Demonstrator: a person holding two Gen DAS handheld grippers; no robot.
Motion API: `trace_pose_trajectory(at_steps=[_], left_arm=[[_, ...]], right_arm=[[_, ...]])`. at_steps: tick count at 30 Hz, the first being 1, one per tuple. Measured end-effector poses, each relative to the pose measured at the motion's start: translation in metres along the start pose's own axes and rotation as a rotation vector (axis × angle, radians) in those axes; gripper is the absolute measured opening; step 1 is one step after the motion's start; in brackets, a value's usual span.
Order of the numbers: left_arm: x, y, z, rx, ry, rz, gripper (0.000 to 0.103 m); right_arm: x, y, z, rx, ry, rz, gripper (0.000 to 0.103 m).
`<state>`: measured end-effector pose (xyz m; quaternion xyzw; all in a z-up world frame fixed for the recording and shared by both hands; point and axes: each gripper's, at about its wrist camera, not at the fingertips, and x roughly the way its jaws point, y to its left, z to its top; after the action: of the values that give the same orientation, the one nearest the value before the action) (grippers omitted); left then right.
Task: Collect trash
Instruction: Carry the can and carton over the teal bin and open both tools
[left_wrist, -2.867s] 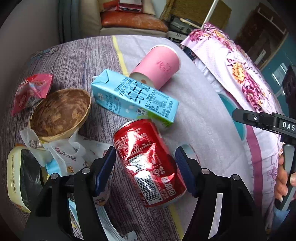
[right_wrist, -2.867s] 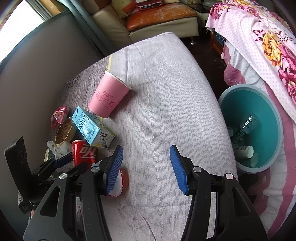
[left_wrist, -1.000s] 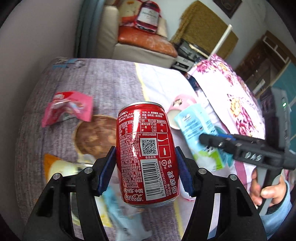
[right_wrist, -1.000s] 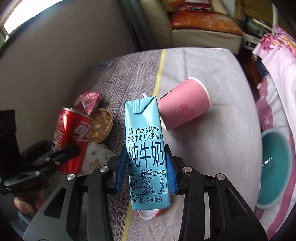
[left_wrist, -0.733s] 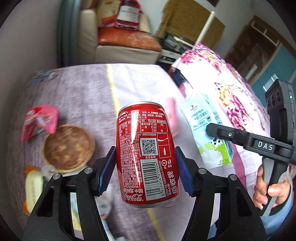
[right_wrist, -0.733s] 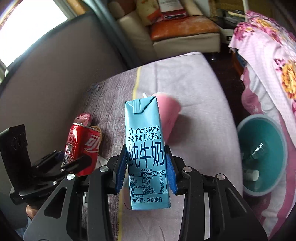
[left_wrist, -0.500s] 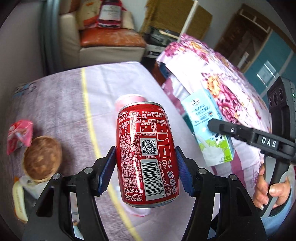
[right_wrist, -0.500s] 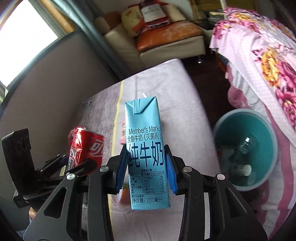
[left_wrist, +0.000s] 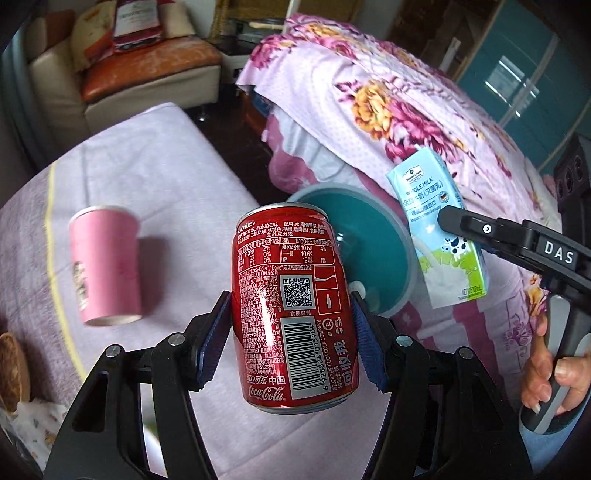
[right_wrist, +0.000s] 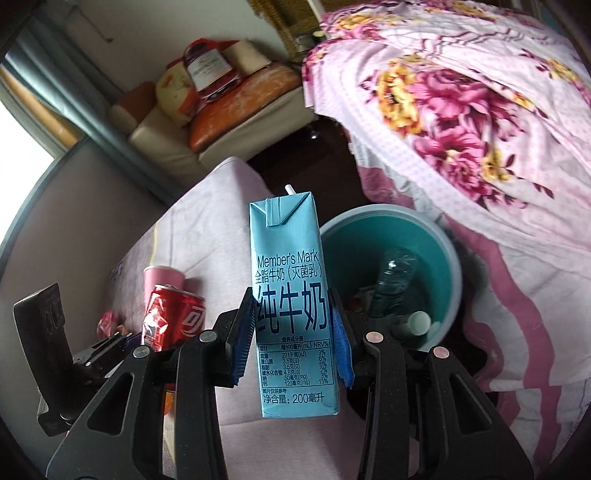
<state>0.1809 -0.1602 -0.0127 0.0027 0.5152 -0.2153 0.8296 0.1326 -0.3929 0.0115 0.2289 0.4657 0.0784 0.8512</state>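
My left gripper (left_wrist: 291, 339) is shut on a red cola can (left_wrist: 293, 306), held upright in the air above the table's right edge. My right gripper (right_wrist: 291, 336) is shut on a blue milk carton (right_wrist: 291, 306) with a white straw at its top. The teal trash bin (right_wrist: 448, 254) stands on the floor just behind and to the right of the carton; in the left wrist view the bin (left_wrist: 391, 236) shows behind the can. In that view the carton (left_wrist: 436, 229) hangs at the right, over the bin's rim. The can (right_wrist: 173, 314) also appears at the left of the right wrist view.
A pink paper cup (left_wrist: 105, 266) lies on the grey tablecloth (left_wrist: 177, 177). A brown bowl (left_wrist: 11, 369) sits at the left edge. The bin holds a plastic bottle (right_wrist: 393, 284) and a small white bottle (right_wrist: 417, 323). A floral-covered bed (left_wrist: 388, 96) borders the bin. A hand (left_wrist: 550, 373) grips the right tool's handle.
Both grippers have swung to the right with the can and the carton, from above the table's litter toward the teal bin. The bin now sits right behind both held items.
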Motion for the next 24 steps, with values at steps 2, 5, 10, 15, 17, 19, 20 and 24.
trace_pose_trajectory(at_steps=[2,5,10,15,17,19,20,24], left_arm=[[0.012,-0.009,0.006,0.011,0.018,-0.001,0.063],[0.028,-0.022,0.013,0.028,0.038,-0.001,0.063],[0.048,-0.037,0.024,0.052,0.061,-0.001,0.063],[0.06,-0.045,0.033,0.057,0.071,-0.004,0.063],[0.063,-0.047,0.035,0.057,0.074,-0.007,0.064],[0.064,-0.048,0.036,0.047,0.077,-0.011,0.064],[0.064,-0.047,0.037,0.041,0.081,-0.013,0.064],[0.059,-0.042,0.037,0.019,0.063,-0.003,0.08]], right_arm=[[0.002,-0.01,0.002,0.013,0.001,-0.001,0.036],[0.002,-0.024,0.004,0.031,0.003,-0.006,0.036],[0.003,-0.04,0.007,0.063,-0.003,-0.018,0.036],[0.006,-0.053,0.011,0.086,-0.002,-0.034,0.036],[0.007,-0.055,0.011,0.091,-0.001,-0.038,0.036],[0.008,-0.056,0.011,0.096,0.002,-0.041,0.036],[0.009,-0.056,0.012,0.098,0.002,-0.042,0.036],[0.011,-0.054,0.013,0.096,0.006,-0.047,0.036]])
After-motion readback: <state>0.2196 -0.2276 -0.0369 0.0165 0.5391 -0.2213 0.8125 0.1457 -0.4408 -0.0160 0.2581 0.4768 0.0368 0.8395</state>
